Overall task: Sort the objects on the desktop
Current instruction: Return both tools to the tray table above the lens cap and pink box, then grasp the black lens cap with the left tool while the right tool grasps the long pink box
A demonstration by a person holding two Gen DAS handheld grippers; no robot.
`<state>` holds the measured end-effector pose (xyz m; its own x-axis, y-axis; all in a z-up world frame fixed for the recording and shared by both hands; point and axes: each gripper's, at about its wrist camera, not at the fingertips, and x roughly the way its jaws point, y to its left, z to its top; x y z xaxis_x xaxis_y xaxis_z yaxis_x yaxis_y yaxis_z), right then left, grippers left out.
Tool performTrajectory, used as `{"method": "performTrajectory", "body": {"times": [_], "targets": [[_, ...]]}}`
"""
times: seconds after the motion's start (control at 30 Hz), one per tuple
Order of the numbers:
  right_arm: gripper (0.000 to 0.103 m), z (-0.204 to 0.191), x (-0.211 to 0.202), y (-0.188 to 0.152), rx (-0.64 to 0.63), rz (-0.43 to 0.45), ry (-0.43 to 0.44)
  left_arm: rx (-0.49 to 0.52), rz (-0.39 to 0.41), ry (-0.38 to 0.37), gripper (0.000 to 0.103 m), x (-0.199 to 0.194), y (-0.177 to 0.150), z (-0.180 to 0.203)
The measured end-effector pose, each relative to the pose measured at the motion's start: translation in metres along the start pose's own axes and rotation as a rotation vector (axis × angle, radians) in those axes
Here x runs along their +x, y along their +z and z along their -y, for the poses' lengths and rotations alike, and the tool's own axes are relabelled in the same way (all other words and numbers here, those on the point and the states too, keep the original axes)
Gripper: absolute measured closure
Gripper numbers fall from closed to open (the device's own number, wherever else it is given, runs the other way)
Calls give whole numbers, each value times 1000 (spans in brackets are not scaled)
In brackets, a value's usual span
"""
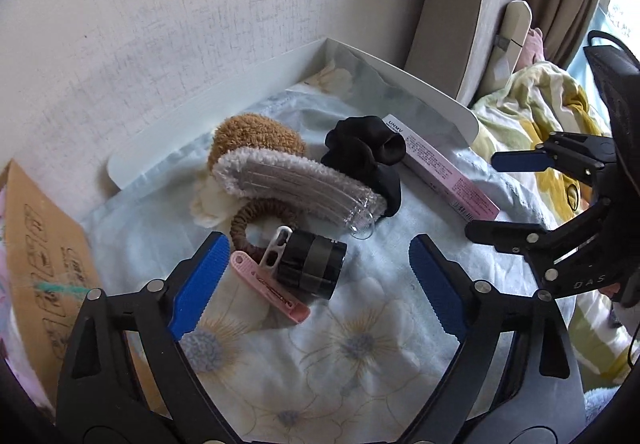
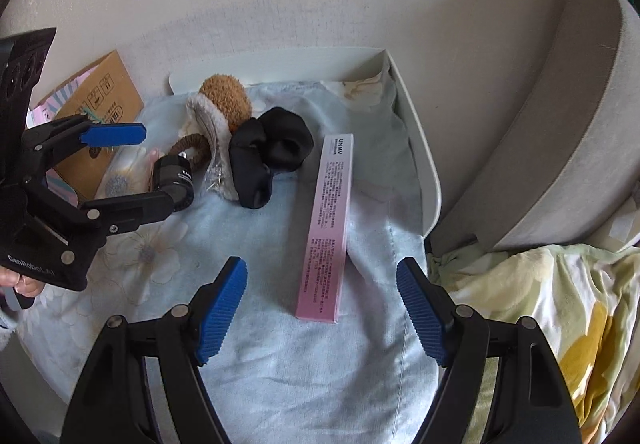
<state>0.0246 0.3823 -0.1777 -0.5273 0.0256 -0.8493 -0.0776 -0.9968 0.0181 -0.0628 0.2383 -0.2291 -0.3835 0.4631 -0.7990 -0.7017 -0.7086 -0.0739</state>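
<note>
Left wrist view: the left gripper (image 1: 316, 280) hangs spread wide and empty above the black jar (image 1: 312, 264), which lies beside the pink clip (image 1: 272, 288).

Right wrist view: the right gripper (image 2: 322, 308) gapes, holding nothing, just short of the pink box (image 2: 330, 224), right of that jar (image 2: 176, 184).

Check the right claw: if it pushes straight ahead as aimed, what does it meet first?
Most likely the pink UNMV box, lying lengthwise between the open right claw fingers' line; depth is uncertain, so it may pass just above.
</note>
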Motion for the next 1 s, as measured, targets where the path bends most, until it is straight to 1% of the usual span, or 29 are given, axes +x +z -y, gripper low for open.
{"method": "performTrajectory", "body": {"times": [0.17, 0.23, 0.3, 0.4, 0.5, 0.53, 0.57, 0.63, 0.67, 0.7, 0.73, 0.77, 0.8, 0.83, 1.0], "targets": [[30, 1, 12, 0, -19, -4, 15, 26, 13, -18, 15, 5, 0, 4], [36, 3, 16, 0, -22, -6, 21, 45, 12, -19, 22, 7, 1, 8], [39, 4, 19, 0, -26, -11, 25, 57, 3, -30, 24, 10, 0, 13], [40, 5, 22, 0, -33, -11, 25, 75, -13, -26, 28, 15, -3, 18], [42, 5, 24, 1, -49, -4, 21, 71, -20, -23, 36, 17, -5, 17], [44, 4, 24, 2, -55, -1, 17, 64, -22, -26, 41, 17, -6, 17], [46, 3, 24, 3, -61, 1, 14, 60, -21, -26, 44, 17, -7, 16], [53, 3, 25, 4, -70, 5, 10, 52, -19, -17, 54, 16, -8, 15], [53, 2, 26, 5, -77, 8, 5, 47, -21, -18, 55, 17, -9, 15], [54, 2, 26, 6, -82, 10, 5, 40, -23, -16, 60, 17, -10, 14], [56, 2, 26, 6, -84, 12, 5, 34, -25, -12, 67, 18, -11, 13], [57, 2, 27, 7, -85, 15, 7, 28, -29, -9, 71, 19, -12, 12], [63, 2, 26, 7, -87, 17, 10, 21, -33, -11, 75, 19, -12, 10], [71, 1, 26, 7, -91, 18, 12, 14, -32, -17, 75, 18, -13, 9], [82, 3, 22, 7, -80, 24, -11, -4, -42, -28, 75, 16, -15, 6]]}}
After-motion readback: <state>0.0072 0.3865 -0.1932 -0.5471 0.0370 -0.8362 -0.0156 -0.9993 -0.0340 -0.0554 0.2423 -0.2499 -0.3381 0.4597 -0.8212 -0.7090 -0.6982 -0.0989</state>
